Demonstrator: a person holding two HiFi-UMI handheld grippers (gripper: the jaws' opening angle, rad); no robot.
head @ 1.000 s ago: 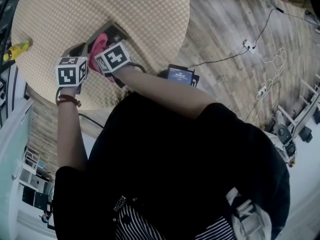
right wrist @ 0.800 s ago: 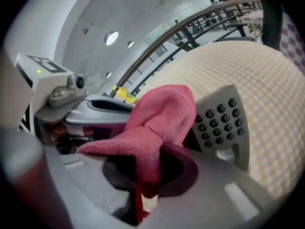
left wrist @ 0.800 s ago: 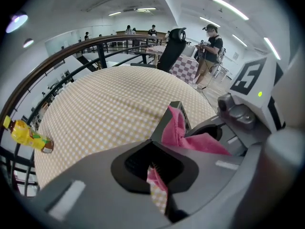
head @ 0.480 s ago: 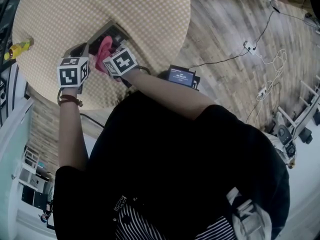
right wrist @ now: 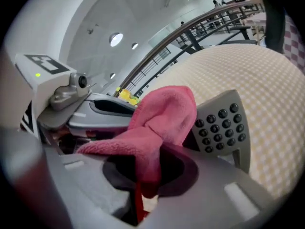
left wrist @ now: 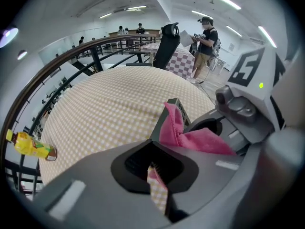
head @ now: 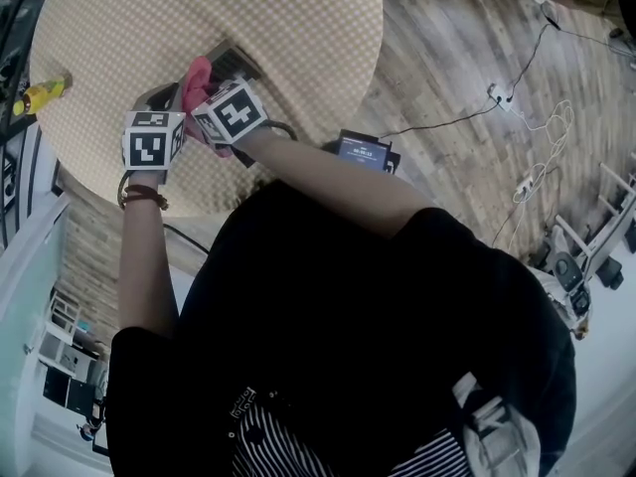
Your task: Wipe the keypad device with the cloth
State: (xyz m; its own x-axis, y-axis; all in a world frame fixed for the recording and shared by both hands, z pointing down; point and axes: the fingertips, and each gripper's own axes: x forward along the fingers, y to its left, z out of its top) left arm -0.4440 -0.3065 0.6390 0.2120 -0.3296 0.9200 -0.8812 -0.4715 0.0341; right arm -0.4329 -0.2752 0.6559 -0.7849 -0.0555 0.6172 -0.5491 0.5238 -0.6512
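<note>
Two grippers work close together at the near edge of a round table (head: pixel 119 28) covered in a checked cloth, one on the keypad device and one on the wiping cloth.
Left gripper (left wrist: pixel 153 144): jaws drawn in to a thin slit, tips clamped on the near edge of the grey keypad device (right wrist: pixel 221 125), which stands tilted up with its dark round keys facing the right gripper view. Right gripper (right wrist: pixel 145 173): jaws closed on the pink cloth (right wrist: pixel 162 113), with a fold bunched up out of them. The cloth lies against the device's upper left part, just beside the keys, and touches it. A yellow bottle (left wrist: pixel 28 146) lies on its side at the table's far left rim, well apart from the device.
</note>
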